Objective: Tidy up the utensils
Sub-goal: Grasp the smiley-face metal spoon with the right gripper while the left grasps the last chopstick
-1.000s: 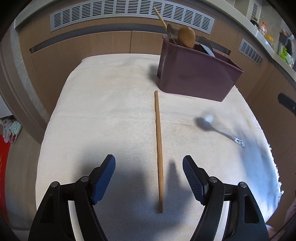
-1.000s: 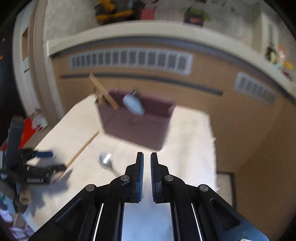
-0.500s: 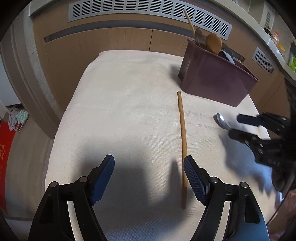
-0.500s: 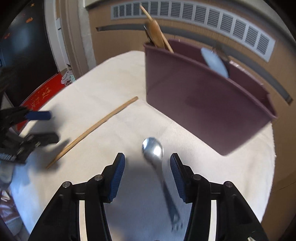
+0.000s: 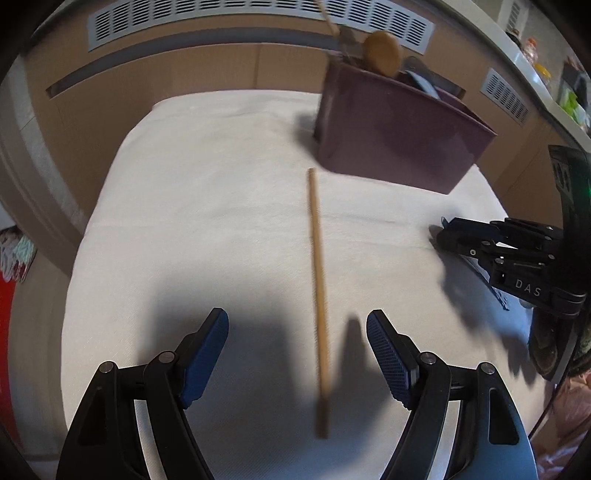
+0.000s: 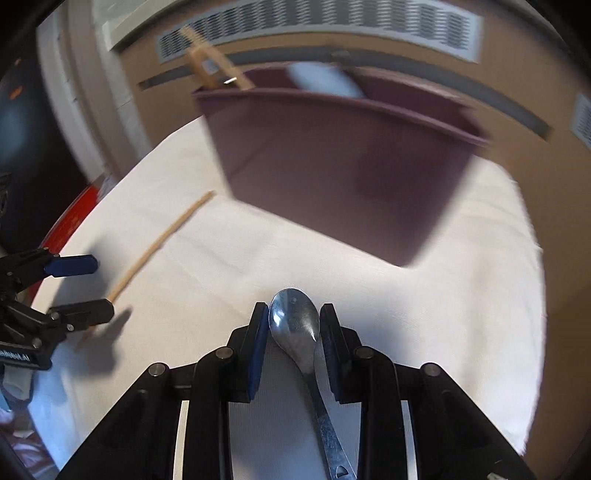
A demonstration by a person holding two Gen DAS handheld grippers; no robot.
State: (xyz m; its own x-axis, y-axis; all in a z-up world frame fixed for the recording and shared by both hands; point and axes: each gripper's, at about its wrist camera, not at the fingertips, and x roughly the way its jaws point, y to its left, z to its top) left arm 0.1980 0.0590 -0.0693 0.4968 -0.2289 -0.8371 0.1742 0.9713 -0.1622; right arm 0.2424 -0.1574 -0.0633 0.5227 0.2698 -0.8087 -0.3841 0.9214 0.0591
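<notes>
A long wooden chopstick (image 5: 318, 295) lies on the white cloth, its near end between the fingers of my open left gripper (image 5: 297, 354). It also shows in the right wrist view (image 6: 162, 240). A metal spoon (image 6: 299, 332) lies on the cloth with its bowl between the fingers of my right gripper (image 6: 293, 325), which is narrowly open around it; the pads look close to the bowl. The right gripper shows in the left wrist view (image 5: 448, 236) low at the right. The maroon utensil bin (image 5: 399, 125) stands at the back, also in the right wrist view (image 6: 332, 158).
The bin holds a wooden spoon (image 5: 382, 53) and several other utensils. The white cloth (image 5: 207, 206) covers the table, with drop-offs at its left and right edges. Wooden cabinets with vents (image 5: 221, 22) stand behind. My left gripper shows at the left in the right wrist view (image 6: 70, 288).
My right gripper has come down and forward over the spoon, its fingers narrowing around the bowl. My left gripper has shifted so the chopstick's near end lies between its fingers.
</notes>
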